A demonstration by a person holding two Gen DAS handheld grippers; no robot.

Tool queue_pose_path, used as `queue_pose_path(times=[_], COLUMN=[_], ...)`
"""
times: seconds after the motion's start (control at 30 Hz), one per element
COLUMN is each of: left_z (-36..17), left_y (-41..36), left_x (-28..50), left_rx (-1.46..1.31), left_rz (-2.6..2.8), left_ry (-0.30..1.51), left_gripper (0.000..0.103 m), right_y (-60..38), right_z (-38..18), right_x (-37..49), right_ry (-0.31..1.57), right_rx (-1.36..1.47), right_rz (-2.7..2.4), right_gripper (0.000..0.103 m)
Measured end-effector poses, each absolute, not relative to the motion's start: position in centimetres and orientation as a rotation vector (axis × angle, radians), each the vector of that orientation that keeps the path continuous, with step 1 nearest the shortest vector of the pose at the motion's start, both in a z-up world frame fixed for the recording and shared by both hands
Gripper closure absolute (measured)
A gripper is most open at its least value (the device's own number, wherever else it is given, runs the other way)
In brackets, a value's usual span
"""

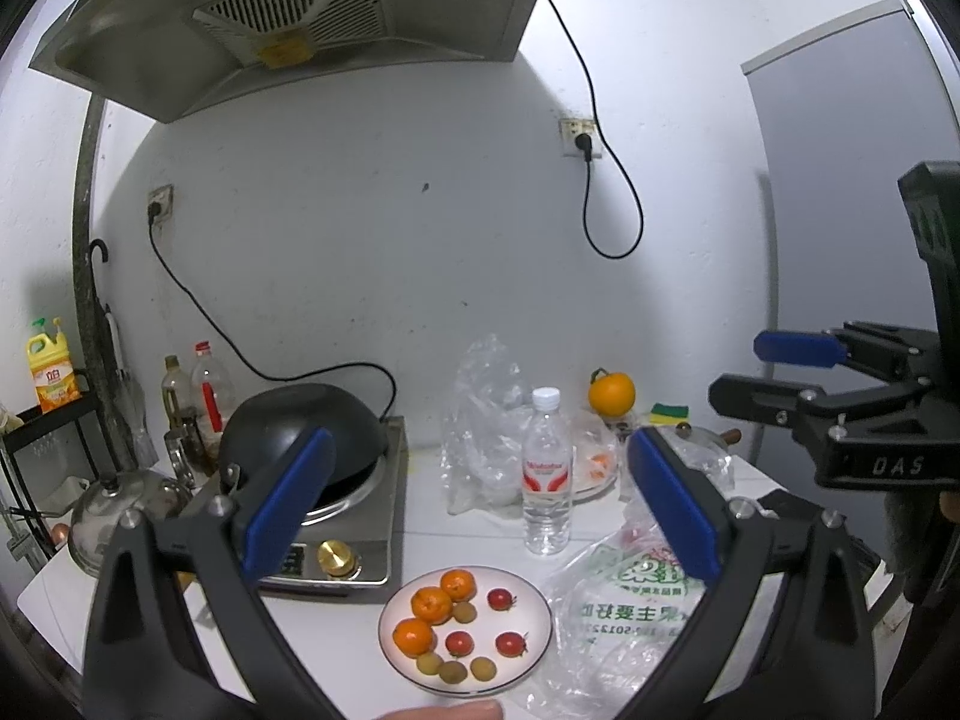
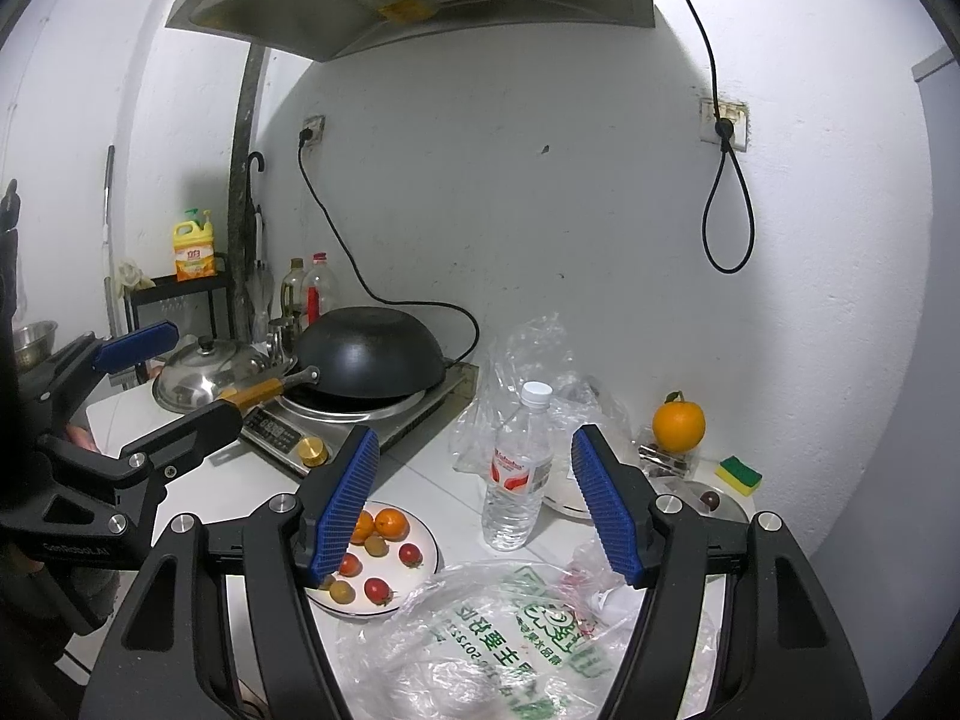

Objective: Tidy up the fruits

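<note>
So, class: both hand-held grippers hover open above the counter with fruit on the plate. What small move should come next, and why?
Probably lower the left hand-held gripper toward the white plate, since it is open, empty and roughly above it. The right hand-held gripper is also open, holding nothing. The big orange sits apart at the wall, so the plate fruit looks the nearer start.

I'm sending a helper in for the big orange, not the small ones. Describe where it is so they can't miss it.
Start at the black wok on the cooker and look right along the wall, past the water bottle. The big orange sits near the wall, just left of a yellow-green sponge. It is larger than the small oranges on the white plate, stands alone, and has a green stem with a leaf.
</note>
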State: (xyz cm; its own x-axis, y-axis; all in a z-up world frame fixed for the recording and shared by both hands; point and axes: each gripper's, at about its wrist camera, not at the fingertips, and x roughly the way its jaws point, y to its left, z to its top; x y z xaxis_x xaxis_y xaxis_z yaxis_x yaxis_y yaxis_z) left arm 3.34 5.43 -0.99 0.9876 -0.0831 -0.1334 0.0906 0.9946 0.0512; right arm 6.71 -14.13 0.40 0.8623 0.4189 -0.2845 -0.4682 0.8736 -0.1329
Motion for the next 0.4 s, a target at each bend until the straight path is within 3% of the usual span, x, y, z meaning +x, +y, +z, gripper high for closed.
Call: queue_pose_path(times=[0.4], left_z=[-1.30], left_y=[6.02], left_x=[3.37], left_rx=[0.048], left_rz=[-0.087], left_ry=[0.136], left_gripper=[0.003], right_y=[-13.72], right_z=[-0.01], right_x=[6.79], right_ry=[0.258], right_rx=[-0.209], right_rz=[0.474], right_gripper=[0.033])
